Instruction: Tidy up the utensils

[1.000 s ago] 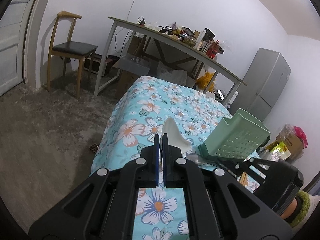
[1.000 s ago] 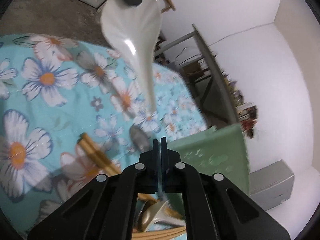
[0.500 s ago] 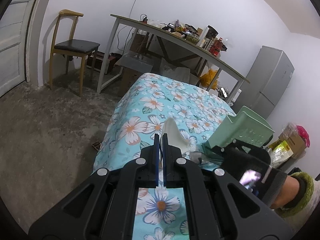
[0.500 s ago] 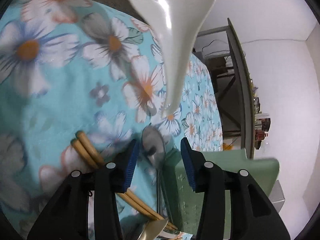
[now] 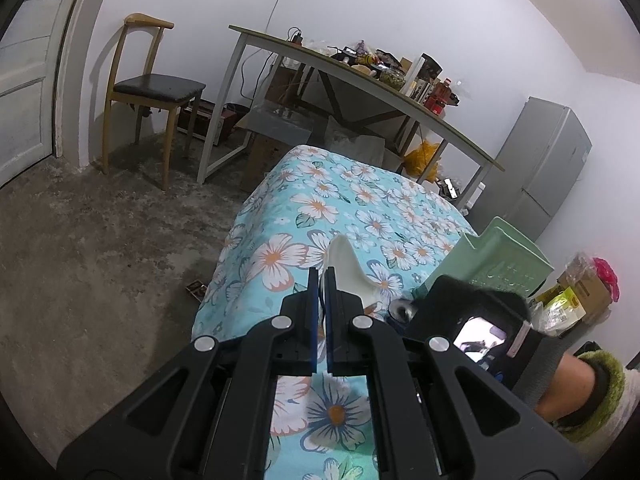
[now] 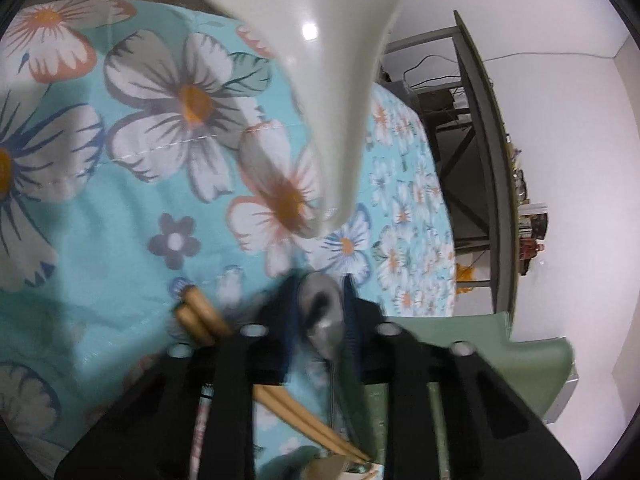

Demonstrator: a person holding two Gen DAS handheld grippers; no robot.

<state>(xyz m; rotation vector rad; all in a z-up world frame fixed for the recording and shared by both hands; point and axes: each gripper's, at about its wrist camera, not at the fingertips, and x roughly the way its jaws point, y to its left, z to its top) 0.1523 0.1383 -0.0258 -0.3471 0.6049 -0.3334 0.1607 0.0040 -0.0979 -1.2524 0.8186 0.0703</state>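
Note:
My left gripper is shut on a white ceramic spoon and holds it above the flowered tablecloth. The spoon also hangs large at the top of the right wrist view. My right gripper is open, low over the cloth, with the bowl of a metal spoon between its fingers. Wooden chopsticks lie just left of it. The green utensil holder lies on its side at the right; in the right wrist view it is close on the right.
The table's left edge drops to a concrete floor. A wooden chair, a cluttered desk and a grey fridge stand behind. More utensils lie under my right gripper.
My right gripper has opened and moved down and forward around the metal spoon's bowl. My left gripper keeps holding the white spoon nearly still.

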